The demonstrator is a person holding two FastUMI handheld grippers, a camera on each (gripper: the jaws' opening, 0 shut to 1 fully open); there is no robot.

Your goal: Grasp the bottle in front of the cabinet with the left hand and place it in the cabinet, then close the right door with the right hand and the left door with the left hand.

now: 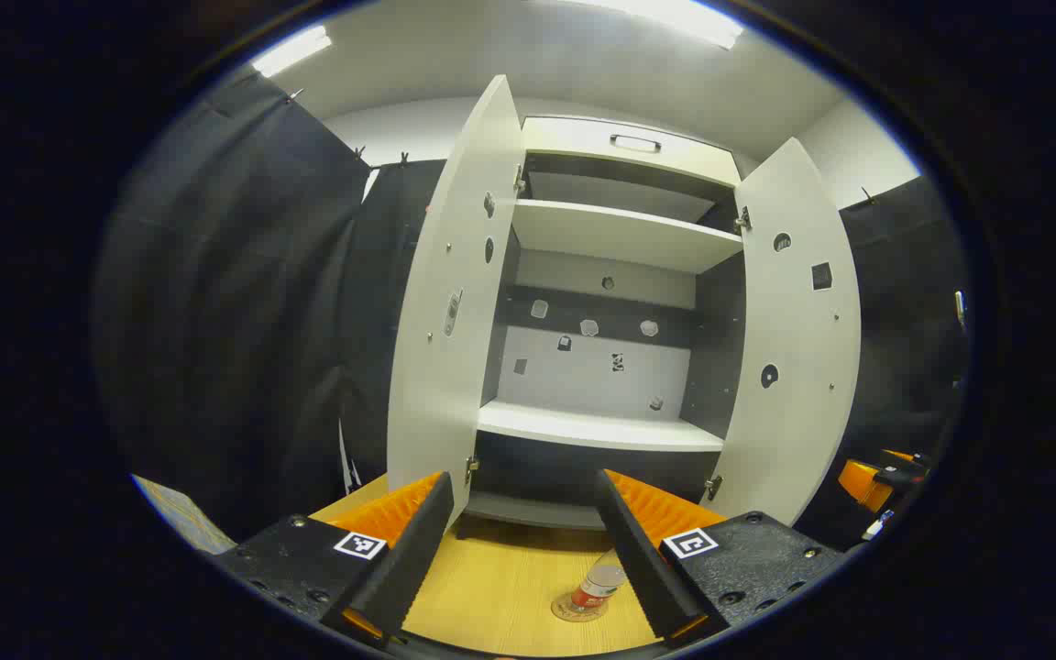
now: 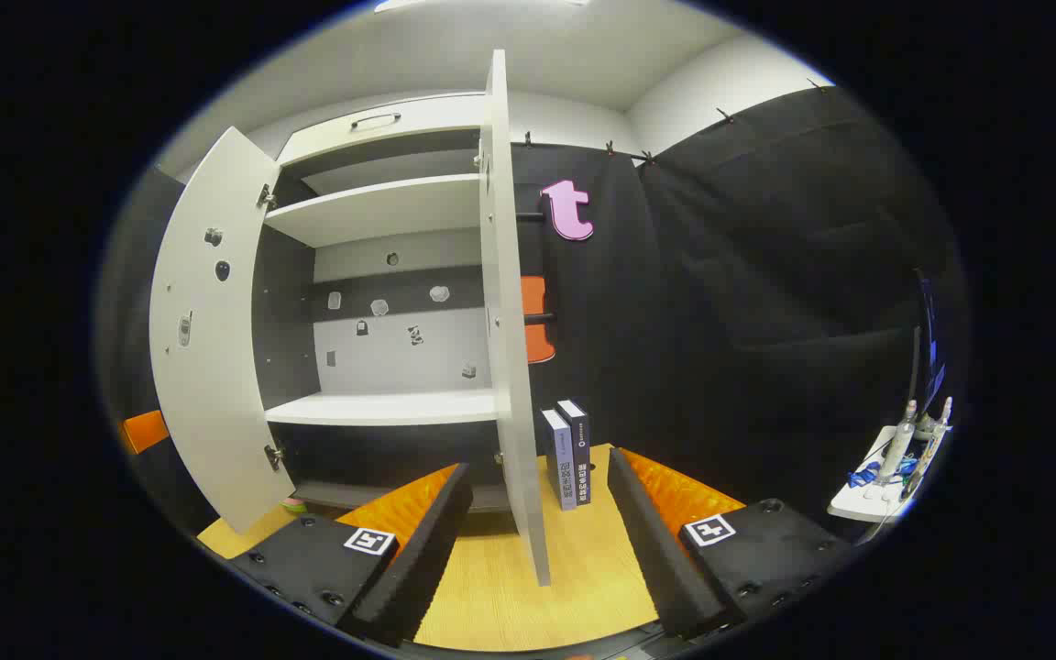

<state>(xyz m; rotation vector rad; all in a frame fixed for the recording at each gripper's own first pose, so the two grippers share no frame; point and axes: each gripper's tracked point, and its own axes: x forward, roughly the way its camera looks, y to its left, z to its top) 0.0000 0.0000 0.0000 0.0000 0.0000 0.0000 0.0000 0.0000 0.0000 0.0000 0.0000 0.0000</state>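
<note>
A white cabinet (image 1: 601, 431) stands on a wooden table with both doors swung wide. Its left door (image 1: 445, 312) and right door (image 1: 794, 339) frame bare shelves. In the left gripper view a small clear bottle with a red label (image 1: 594, 587) stands on the table in front of the cabinet, just inside the right finger of my left gripper (image 1: 528, 550), which is open and above it. In the right gripper view my right gripper (image 2: 542, 541) is open, with the edge of the right door (image 2: 514, 367) between its fingers, farther off. The left door (image 2: 207, 339) hangs open at the left.
Two upright books (image 2: 569, 454) stand on the wooden table (image 2: 583, 568) just right of the right door. A white stand with small items (image 2: 890, 472) sits at the far right. Black cloth walls flank the cabinet. A small green object (image 2: 293, 504) lies under the left door.
</note>
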